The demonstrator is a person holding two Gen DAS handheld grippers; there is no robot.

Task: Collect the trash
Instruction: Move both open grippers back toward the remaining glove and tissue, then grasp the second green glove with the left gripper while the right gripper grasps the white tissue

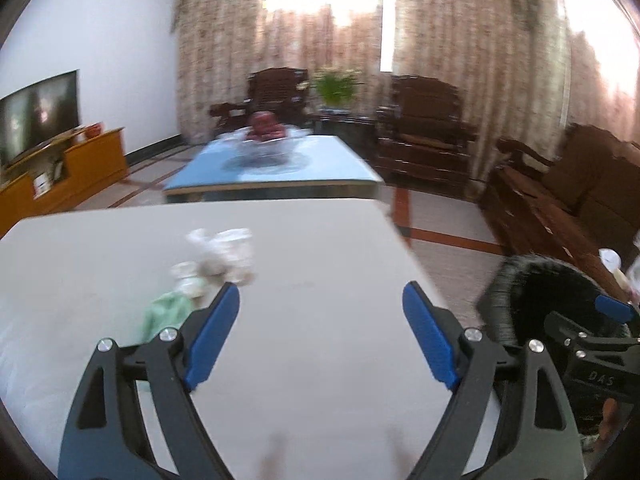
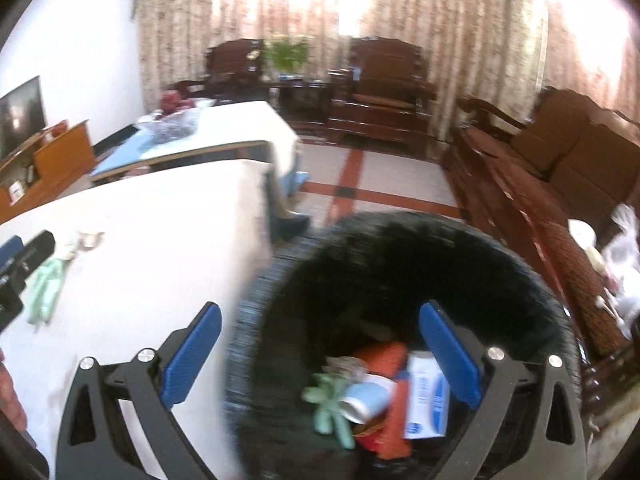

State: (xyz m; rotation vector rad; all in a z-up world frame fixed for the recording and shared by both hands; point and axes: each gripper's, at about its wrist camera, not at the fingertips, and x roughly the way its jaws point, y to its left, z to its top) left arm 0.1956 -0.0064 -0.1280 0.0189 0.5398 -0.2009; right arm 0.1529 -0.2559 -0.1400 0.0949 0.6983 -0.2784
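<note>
Left gripper (image 1: pixel 321 335): we hold it released, jaws wide, nothing between the blue pads, over the white table (image 1: pixel 312 248). Right gripper (image 2: pixel 320 354): also released and empty, jaws at full spread, poised above the black bin (image 2: pixel 400 240) beside the table's right edge.

Trash in the bin: a pale blue cup (image 2: pixel 366 398), a white and blue carton (image 2: pixel 428 396), an orange packet (image 2: pixel 394 360), a green scrap (image 2: pixel 330 404).

Trash still out: a crumpled clear wrapper (image 1: pixel 218 254) and a green scrap (image 1: pixel 166 312), lying together just ahead of our left finger (image 1: pixel 212 336).

Step in hand, by our judgement: fetch the remaining pile. We should bring the left jaws down astride the wrapper, close low against the tabletop, and gather the green piece with it, since thin film slips easily.

Surface: plain, matte, otherwise bare.

Room: a blue coffee table (image 1: pixel 276 168), dark wooden armchairs (image 1: pixel 424 120), floral curtains (image 1: pixel 460 24), a television (image 1: pixel 38 114), tiled floor. Both views are blurred.
</note>
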